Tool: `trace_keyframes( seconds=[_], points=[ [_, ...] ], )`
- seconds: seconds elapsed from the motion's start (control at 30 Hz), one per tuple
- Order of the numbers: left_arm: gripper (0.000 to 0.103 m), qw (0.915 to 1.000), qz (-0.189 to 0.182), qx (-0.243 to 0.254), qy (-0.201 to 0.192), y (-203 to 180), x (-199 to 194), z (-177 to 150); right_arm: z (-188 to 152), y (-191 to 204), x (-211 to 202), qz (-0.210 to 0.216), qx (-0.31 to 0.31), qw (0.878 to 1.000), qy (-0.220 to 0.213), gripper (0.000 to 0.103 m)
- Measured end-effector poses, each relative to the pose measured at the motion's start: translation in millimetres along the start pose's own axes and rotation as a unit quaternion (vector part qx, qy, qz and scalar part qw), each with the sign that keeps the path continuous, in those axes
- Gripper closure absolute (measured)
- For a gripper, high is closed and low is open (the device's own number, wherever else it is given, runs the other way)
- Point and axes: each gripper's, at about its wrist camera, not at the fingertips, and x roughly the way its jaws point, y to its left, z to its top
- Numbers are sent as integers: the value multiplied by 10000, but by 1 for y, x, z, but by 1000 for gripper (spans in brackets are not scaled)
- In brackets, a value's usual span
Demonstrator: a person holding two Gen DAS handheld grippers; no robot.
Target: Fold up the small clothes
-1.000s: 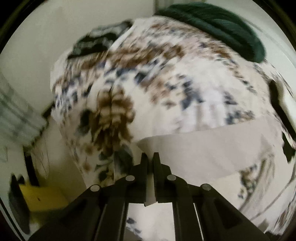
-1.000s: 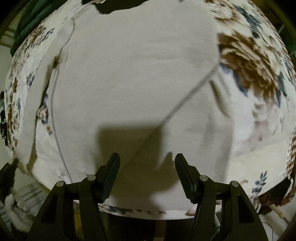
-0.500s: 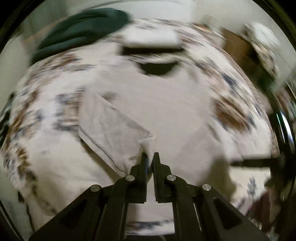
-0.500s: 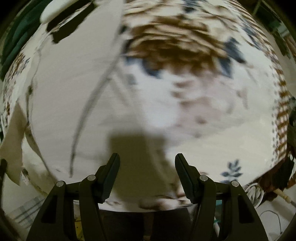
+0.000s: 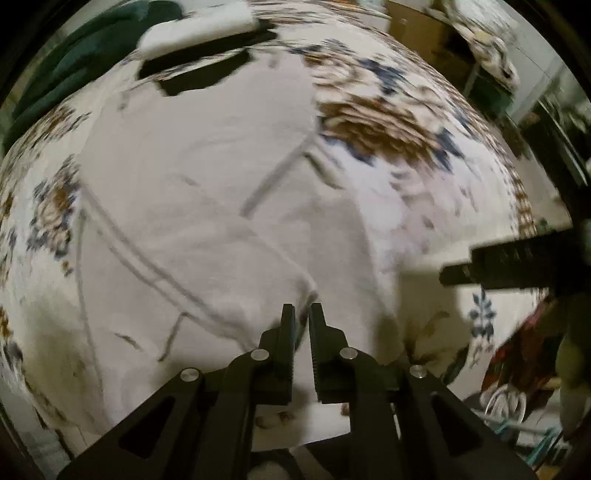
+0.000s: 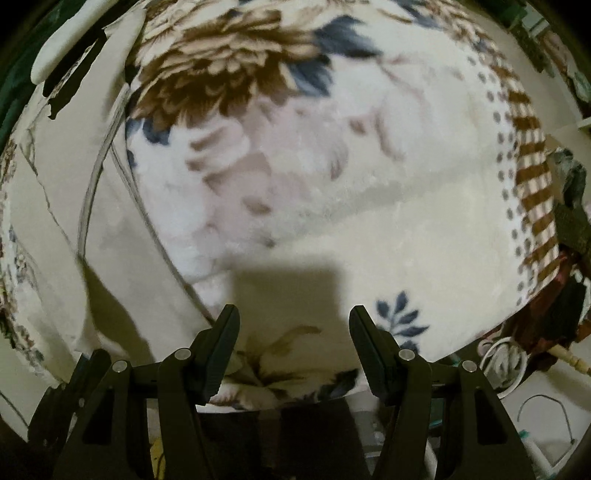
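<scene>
A pale beige small garment (image 5: pixel 192 206) lies spread on a floral blanket (image 5: pixel 391 133). One flap of it is folded over toward the near side. My left gripper (image 5: pixel 302 314) is shut on the corner of that flap, low over the garment. My right gripper (image 6: pixel 293 321) is open and empty, above the bare blanket (image 6: pixel 332 177) near its front edge. The garment's edge (image 6: pixel 55 229) shows at the left of the right wrist view. The right gripper's fingers (image 5: pixel 517 262) reach in at the right of the left wrist view.
A dark green cloth (image 5: pixel 74 62) and a folded white piece (image 5: pixel 199 29) over a black one (image 5: pixel 207 74) lie at the far side of the blanket. Clutter and cables (image 6: pixel 517 369) sit past the blanket's right edge.
My left gripper has carried the garment's corner across and down, folding the flap over the body. My right gripper has moved right, off the garment and over the bare blanket.
</scene>
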Motion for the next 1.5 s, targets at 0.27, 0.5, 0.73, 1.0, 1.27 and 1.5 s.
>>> trace_keyframes(
  seconds=[0.27, 0.5, 0.73, 1.0, 1.27, 1.5],
  points=[
    [12, 9880, 479, -1451, 208, 119, -14, -12, -30, 36, 38, 1061, -186, 9922, 630, 28],
    [14, 9626, 568, -2449, 1010, 209, 25, -62, -51, 54, 82, 1253, -296, 9867, 996, 28],
    [65, 9620, 96, -2375, 1344, 196, 54, -83, -54, 80, 98, 1263, -573, 9862, 898, 27],
    [99, 9607, 69, -2516, 1173, 180, 30, -81, -63, 99, 102, 1334, -701, 9850, 842, 98],
    [99, 9364, -545, -3340, 926, 199, -30, -59, -41, 88, 41, 2172, -374, 9730, 683, 100],
    [99, 9306, -761, -3573, 233, 238, -38, 26, 26, 99, -9, 2941, 44, 9553, 311, 100]
  ],
)
